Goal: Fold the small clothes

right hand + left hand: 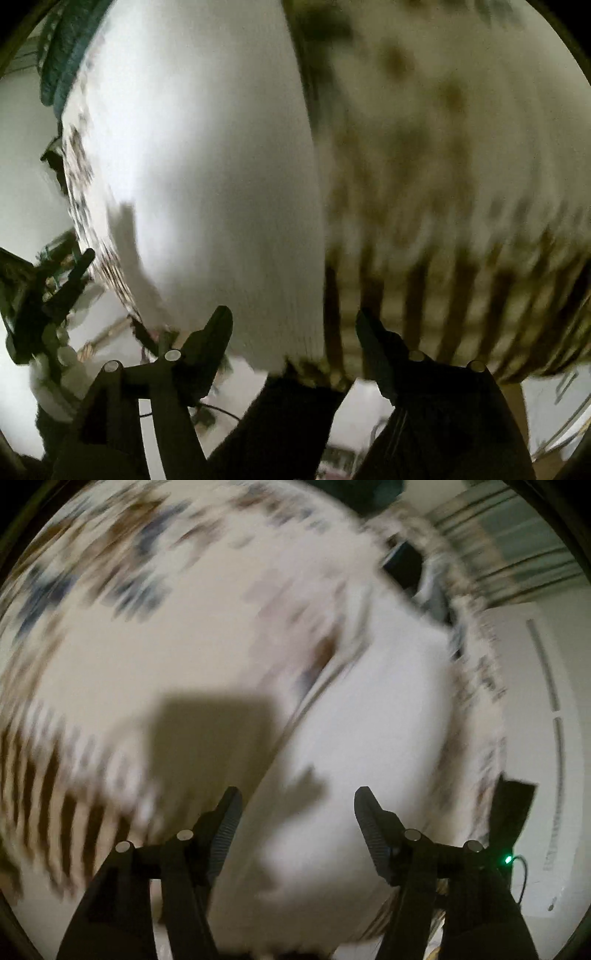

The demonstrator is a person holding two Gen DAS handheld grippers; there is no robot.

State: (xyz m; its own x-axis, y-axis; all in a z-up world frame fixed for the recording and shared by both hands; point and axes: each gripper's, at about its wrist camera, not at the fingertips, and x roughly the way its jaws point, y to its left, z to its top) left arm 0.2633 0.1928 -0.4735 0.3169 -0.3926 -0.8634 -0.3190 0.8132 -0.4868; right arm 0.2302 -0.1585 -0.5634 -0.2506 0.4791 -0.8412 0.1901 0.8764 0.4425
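Both views are blurred by motion. A white garment (369, 716) lies flat on a patterned cloth surface (110, 590) with brown and blue marks. My left gripper (297, 797) is open and empty just above the garment. In the right wrist view the same white garment (207, 166) fills the left half, beside the patterned cloth (443, 166). My right gripper (293, 321) is open and empty over the garment's near edge. The other gripper (66, 280) shows at the far left, beyond the garment.
The cloth's striped brown border (55, 794) runs along its edge and also shows in the right wrist view (461, 295). A dark teal item (66, 48) lies at the top left. White floor or wall (554, 775) lies past the surface edge.
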